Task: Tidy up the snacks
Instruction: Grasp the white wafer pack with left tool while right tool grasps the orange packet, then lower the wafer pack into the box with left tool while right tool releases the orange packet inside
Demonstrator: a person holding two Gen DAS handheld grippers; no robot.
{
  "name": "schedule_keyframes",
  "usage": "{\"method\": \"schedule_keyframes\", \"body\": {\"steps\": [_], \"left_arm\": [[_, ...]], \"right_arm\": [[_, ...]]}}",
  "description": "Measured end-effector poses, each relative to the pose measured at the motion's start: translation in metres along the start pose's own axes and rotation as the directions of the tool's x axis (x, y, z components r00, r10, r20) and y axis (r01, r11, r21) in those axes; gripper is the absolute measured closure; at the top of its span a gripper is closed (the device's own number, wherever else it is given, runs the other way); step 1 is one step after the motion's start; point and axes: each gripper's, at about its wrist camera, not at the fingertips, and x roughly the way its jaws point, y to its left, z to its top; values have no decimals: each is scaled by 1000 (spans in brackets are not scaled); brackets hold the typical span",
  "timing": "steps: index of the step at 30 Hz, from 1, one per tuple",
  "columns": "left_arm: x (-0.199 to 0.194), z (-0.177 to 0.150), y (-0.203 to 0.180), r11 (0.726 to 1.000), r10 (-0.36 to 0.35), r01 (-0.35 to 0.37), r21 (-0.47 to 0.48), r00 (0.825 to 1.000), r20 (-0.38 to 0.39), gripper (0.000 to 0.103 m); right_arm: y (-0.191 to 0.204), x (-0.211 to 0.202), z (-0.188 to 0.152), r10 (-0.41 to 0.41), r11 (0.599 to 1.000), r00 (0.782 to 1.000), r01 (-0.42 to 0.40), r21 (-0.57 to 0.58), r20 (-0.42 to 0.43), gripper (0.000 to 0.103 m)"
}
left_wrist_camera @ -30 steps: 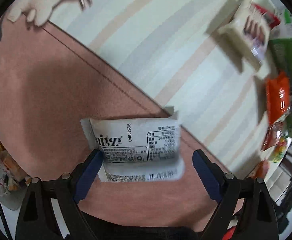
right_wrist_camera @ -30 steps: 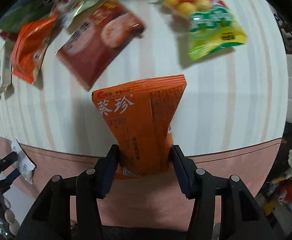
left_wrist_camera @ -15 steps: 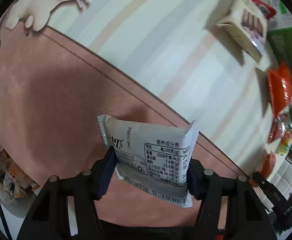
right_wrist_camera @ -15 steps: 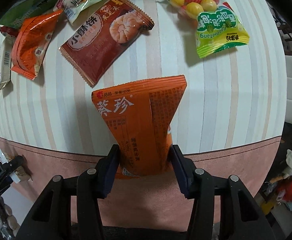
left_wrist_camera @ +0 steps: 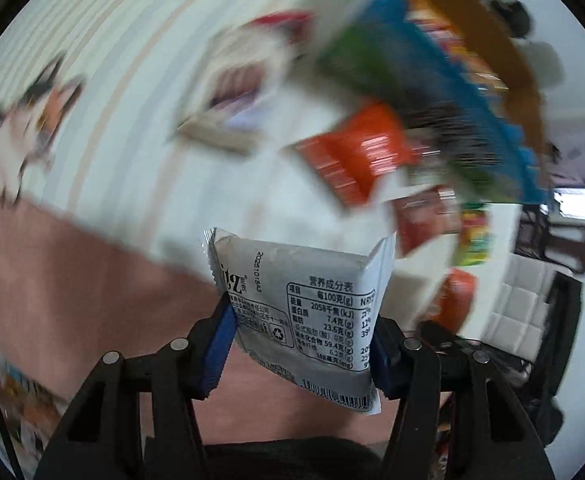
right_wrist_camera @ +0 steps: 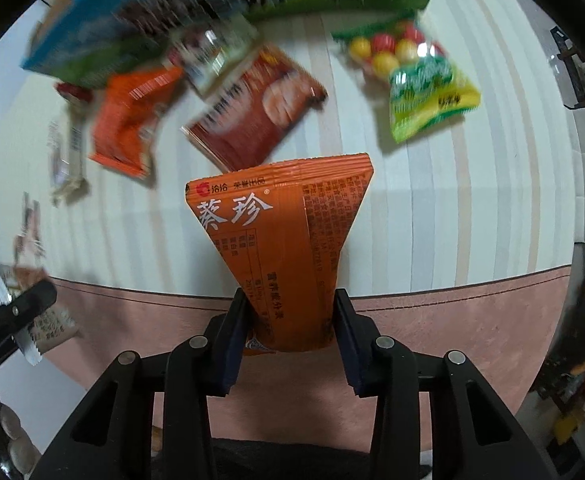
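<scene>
My left gripper [left_wrist_camera: 300, 328] is shut on a grey-white snack packet [left_wrist_camera: 308, 304] with a nutrition table, held above the pink border of the tablecloth. My right gripper [right_wrist_camera: 290, 320] is shut on an orange snack packet [right_wrist_camera: 280, 240] with white Chinese characters, held upright over the table's front edge. The left gripper and its packet also show at the far left of the right wrist view [right_wrist_camera: 20, 316]. Both views are blurred by motion.
On the striped tablecloth [right_wrist_camera: 432, 220] lie a dark red packet [right_wrist_camera: 252, 112], an orange packet [right_wrist_camera: 132, 120], a green-yellow candy bag [right_wrist_camera: 424, 92] and a pale bar [right_wrist_camera: 66, 156]. A blue-green box [right_wrist_camera: 132, 12] stands at the back. A cat print [left_wrist_camera: 24, 120] is on the cloth.
The left gripper has swung up and toward the snacks with the grey packet in its grip. The right gripper has tilted up slightly, still holding the orange packet.
</scene>
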Motion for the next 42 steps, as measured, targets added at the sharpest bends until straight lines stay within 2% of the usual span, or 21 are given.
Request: {"method": "schedule_keyframes", "body": {"steps": [5, 9, 14, 17, 23, 26, 29, 31, 32, 33, 34, 36, 37, 40, 42], "left_arm": [[-38, 39, -81, 989, -44, 33, 144, 997, 69, 48], [-70, 72, -115, 972, -42, 9, 234, 990, 134, 47], [-86, 134, -157, 952, 18, -78, 296, 980, 200, 47], [-80, 174, -171, 940, 77, -142, 310, 974, 215, 47], [-41, 237, -177, 918, 201, -244, 312, 966, 164, 47], [-18, 256, -174, 911, 246, -272, 309, 962, 122, 46], [5, 270, -168, 905, 290, -296, 306, 955, 68, 45], [17, 278, -162, 913, 294, -287, 289, 956, 22, 45], [20, 280, -159, 916, 297, -287, 279, 955, 8, 45], [23, 281, -157, 917, 306, -293, 269, 952, -6, 45], [25, 282, -156, 918, 309, -295, 264, 951, -10, 45], [29, 283, -156, 909, 329, -317, 271, 944, 1, 37], [32, 283, -156, 910, 326, -315, 269, 945, 3, 30], [32, 281, -157, 913, 316, -305, 272, 949, 5, 27], [31, 278, -158, 912, 309, -297, 283, 951, 1, 21]], "right_arm": [[4, -56, 18, 91, 996, 992, -92, 3, 83, 60], [7, -109, 51, 144, 989, 975, -147, 1, 171, 60], [13, -159, 120, 106, 994, 954, -109, -4, 281, 60], [11, -169, 163, 69, 997, 952, -77, 14, 298, 60], [-2, -150, 237, 7, 996, 966, -31, 87, 257, 60], [-9, -134, 261, -4, 994, 975, -20, 107, 220, 60], [-13, -115, 270, -4, 994, 983, -17, 112, 181, 58], [-15, -105, 276, -13, 993, 988, -5, 117, 155, 46], [-15, -101, 277, -22, 993, 989, 5, 118, 147, 25], [-15, -98, 278, -29, 993, 989, 12, 118, 142, 13], [-12, -96, 277, -34, 993, 990, 18, 114, 139, 13], [-9, -91, 276, -47, 995, 990, 35, 94, 132, 13], [-8, -89, 276, -54, 995, 991, 43, 88, 126, 13], [-6, -87, 278, -67, 996, 991, 58, 74, 120, 12], [-4, -84, 280, -70, 996, 990, 62, 69, 120, 11]]}}
